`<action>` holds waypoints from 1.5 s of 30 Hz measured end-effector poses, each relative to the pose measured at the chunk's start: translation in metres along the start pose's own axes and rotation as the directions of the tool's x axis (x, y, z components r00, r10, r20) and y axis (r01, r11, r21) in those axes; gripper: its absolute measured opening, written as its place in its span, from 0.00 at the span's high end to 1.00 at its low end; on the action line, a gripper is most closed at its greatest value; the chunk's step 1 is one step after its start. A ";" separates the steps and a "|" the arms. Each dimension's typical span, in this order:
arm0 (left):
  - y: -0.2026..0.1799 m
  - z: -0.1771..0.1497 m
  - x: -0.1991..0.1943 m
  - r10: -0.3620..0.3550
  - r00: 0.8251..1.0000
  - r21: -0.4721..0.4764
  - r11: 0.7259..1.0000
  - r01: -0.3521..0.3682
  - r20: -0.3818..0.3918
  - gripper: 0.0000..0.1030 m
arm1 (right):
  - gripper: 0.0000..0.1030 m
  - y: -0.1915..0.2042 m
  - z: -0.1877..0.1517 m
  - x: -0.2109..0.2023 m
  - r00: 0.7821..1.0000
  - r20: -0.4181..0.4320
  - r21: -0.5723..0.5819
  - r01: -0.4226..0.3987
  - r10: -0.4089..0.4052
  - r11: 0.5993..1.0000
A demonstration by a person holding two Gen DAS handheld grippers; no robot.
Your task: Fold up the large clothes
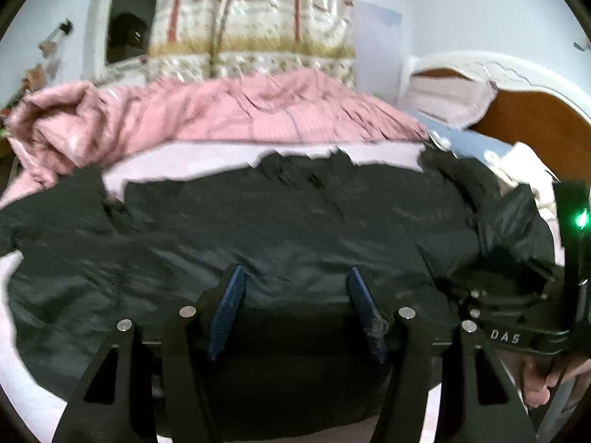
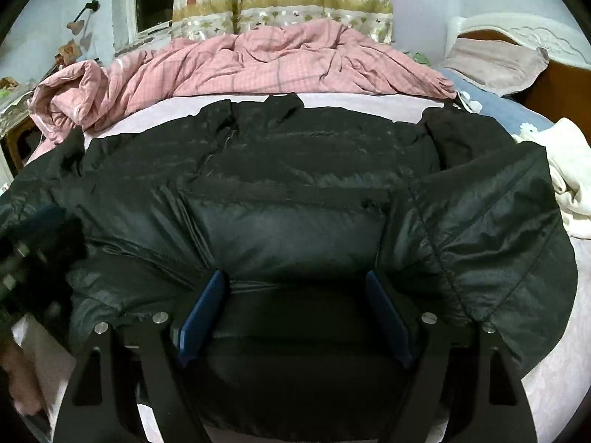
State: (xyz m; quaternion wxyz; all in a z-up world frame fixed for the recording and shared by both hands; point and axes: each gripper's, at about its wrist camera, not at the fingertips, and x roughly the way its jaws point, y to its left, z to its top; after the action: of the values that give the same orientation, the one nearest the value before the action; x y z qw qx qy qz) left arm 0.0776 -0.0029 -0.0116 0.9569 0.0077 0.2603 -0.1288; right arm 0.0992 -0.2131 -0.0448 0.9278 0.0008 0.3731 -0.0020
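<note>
Your left claw (image 1: 295,310) gapes wide over the near hem of the black puffer jacket (image 1: 280,221), gripping nothing. Your right claw (image 2: 295,313) is equally wide, with jacket (image 2: 295,199) fabric bulging between its blue pads (image 2: 201,313). The jacket lies spread across the bed (image 2: 546,387), filling mid-frame, with the pink duvet (image 2: 258,62) bunched behind it.

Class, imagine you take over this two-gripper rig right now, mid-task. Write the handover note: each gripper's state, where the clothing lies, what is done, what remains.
Left gripper: open, jaws wide, over the near hem of the black puffer jacket, gripping nothing.
Right gripper: open, jaws either side of the hem's puffed edge.
Jacket: spread flat on the bed sheet, collar away from you, sleeves out sideways; pink quilt bunched behind.
Done: laid out.
Left: all folds, likely sleeves inward first.
</note>
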 end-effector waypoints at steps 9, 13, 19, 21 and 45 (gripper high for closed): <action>0.030 0.013 -0.053 0.171 0.974 0.030 0.984 -0.177 0.151 0.32 | 0.21 -0.002 -0.001 0.002 1.000 -0.004 0.006 -0.010 0.010 1.000; 0.042 0.003 -0.042 0.244 0.967 0.061 0.967 -0.248 0.069 0.12 | 0.21 -0.005 -0.001 0.002 1.000 0.002 0.008 -0.012 0.012 1.000; 0.074 -0.008 0.002 0.230 0.962 -0.033 0.971 -0.237 -0.149 0.04 | 0.21 -0.004 -0.001 0.001 1.000 0.003 0.008 -0.012 0.012 1.000; 0.074 -0.008 0.012 0.242 0.957 0.001 0.970 -0.245 -0.158 0.04 | 0.21 -0.004 -0.001 0.001 1.000 0.003 0.010 -0.012 0.012 1.000; 0.054 0.001 -0.043 0.159 0.982 0.022 0.987 -0.162 0.102 0.14 | 0.20 -0.018 0.000 -0.035 0.993 0.118 0.052 -0.027 0.021 0.998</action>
State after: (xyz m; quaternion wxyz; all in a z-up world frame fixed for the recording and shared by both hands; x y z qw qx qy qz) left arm 0.0561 0.0596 0.0079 0.9757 0.0368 0.2089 -0.0554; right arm 0.0738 -0.2314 -0.0205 0.9477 0.0299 0.3176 -0.0008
